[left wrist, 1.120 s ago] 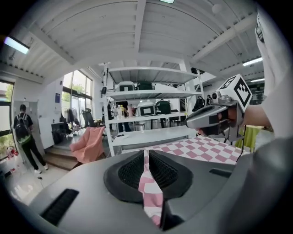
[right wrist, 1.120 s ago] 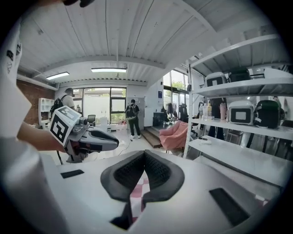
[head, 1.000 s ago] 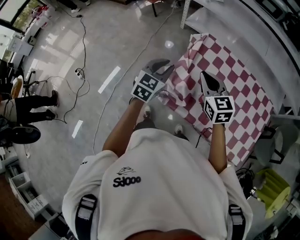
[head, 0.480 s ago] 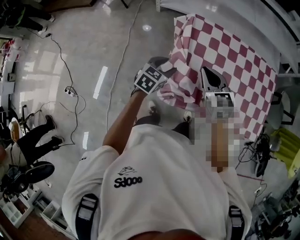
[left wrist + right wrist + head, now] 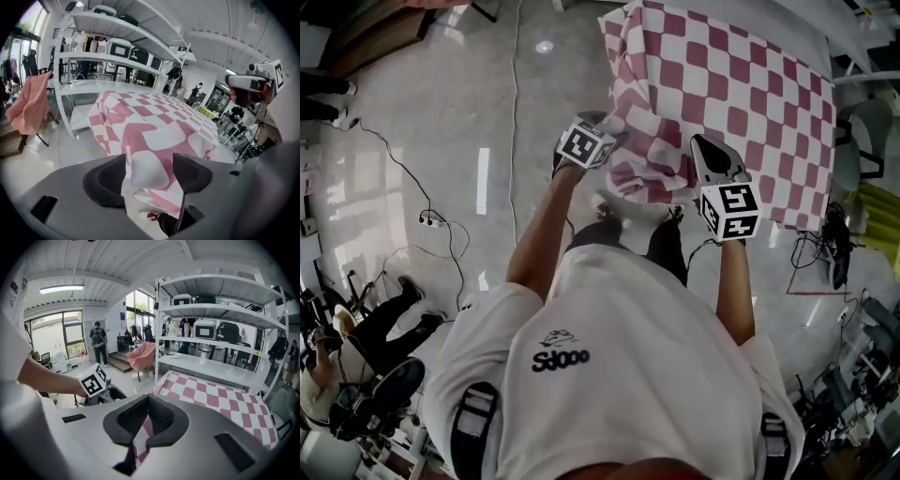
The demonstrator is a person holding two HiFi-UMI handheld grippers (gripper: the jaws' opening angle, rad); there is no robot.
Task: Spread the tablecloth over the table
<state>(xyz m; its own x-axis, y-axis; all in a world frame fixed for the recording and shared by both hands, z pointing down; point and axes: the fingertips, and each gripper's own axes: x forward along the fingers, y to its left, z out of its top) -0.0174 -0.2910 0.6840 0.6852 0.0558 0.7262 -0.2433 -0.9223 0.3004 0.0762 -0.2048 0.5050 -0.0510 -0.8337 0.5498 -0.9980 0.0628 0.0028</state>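
Observation:
The pink-and-white checked tablecloth [image 5: 731, 84] lies over the table, and its near edge is bunched in folds in front of me. My left gripper [image 5: 614, 127] is at the cloth's near-left corner. Its jaws are opening, and a white fold of the tablecloth [image 5: 147, 166] sits loose between the pads [image 5: 105, 180] without being pressed. My right gripper [image 5: 708, 150] is at the near edge further right. In the right gripper view, the right gripper [image 5: 148, 416] is shut on a strip of the tablecloth [image 5: 220, 399].
A white shelving rack [image 5: 93, 51] with cases stands just behind the table. A pink cloth hangs on a chair [image 5: 30, 103] to the left. Cables [image 5: 516, 94] and a power strip [image 5: 431, 217] lie on the floor. A person [image 5: 98, 343] stands by the far windows.
Both grippers have come down toward the table with the cloth edge. The left gripper tipped downward and its jaws opened, letting go of the cloth. The right stays shut on it.

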